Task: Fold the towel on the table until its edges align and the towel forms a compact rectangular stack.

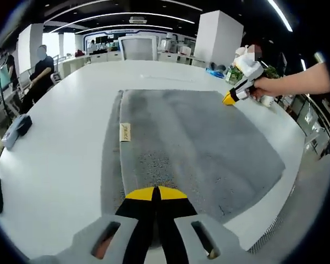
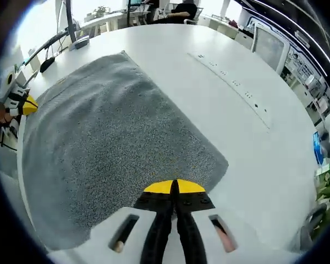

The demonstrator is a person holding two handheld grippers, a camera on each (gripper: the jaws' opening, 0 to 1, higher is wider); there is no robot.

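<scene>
Left gripper view: the grey towel (image 1: pixel 192 148) lies flat on the white tabletop (image 1: pixel 60 143). Both grippers, left (image 1: pixel 155 193) and right (image 2: pixel 174 187), are closed on its edge. Soft, limp cloth is best held at corners.

Wide bare table (image 1: pixel 60 165) rings the towel (image 1: pixel 192 143); a dark pouch (image 1: pixel 16 131) lies well off its side.

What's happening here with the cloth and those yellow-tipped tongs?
A person is folding a grey towel spread on a white table, using two handheld grippers. The left gripper is closed at one towel corner, and the right gripper is closed at another corner. The towel lies mostly flat, with one long edge already doubled over, so the folding is not finished.
</scene>
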